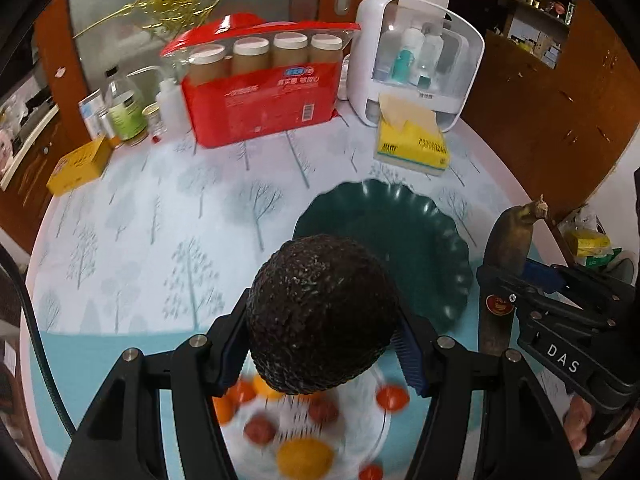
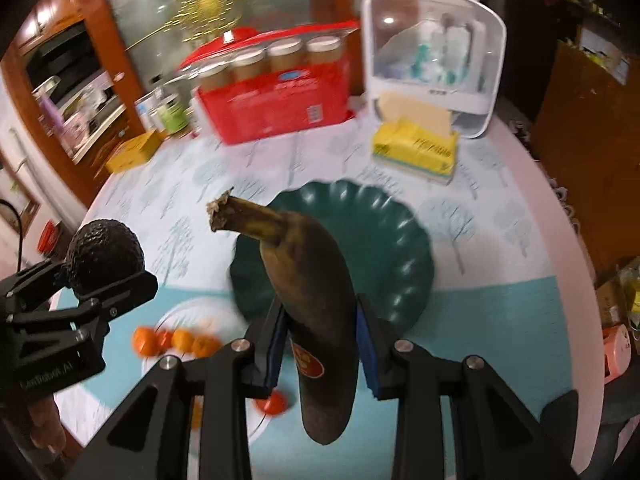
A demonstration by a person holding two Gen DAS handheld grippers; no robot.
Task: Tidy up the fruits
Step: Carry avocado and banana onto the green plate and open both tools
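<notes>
Desk (image 1: 160,240), round, under a pale tree-print cloth with a teal band at the near side. Red carton (image 1: 260,108) of four capped jars at the far edge; white cosmetics caddy (image 1: 416,64) beside it, yellow tissue pack (image 1: 412,144) in front of the caddy.

Green scalloped plate (image 1: 420,240), mid-desk, nothing in it. White plate (image 1: 360,420), nearer, blurred, carrying oranges (image 2: 176,340) and small red fruits (image 1: 392,398).

Left gripper (image 1: 324,344): jaws closed on a dark, pebbled avocado (image 1: 320,316), held in the air above the white plate, just short of the green plate's rim.

Right gripper (image 2: 320,344): jaws clamped on an overripe, near-black banana (image 2: 316,300) at mid-length, stem up, red sticker facing the camera, held over the near edge of the green plate.
</notes>
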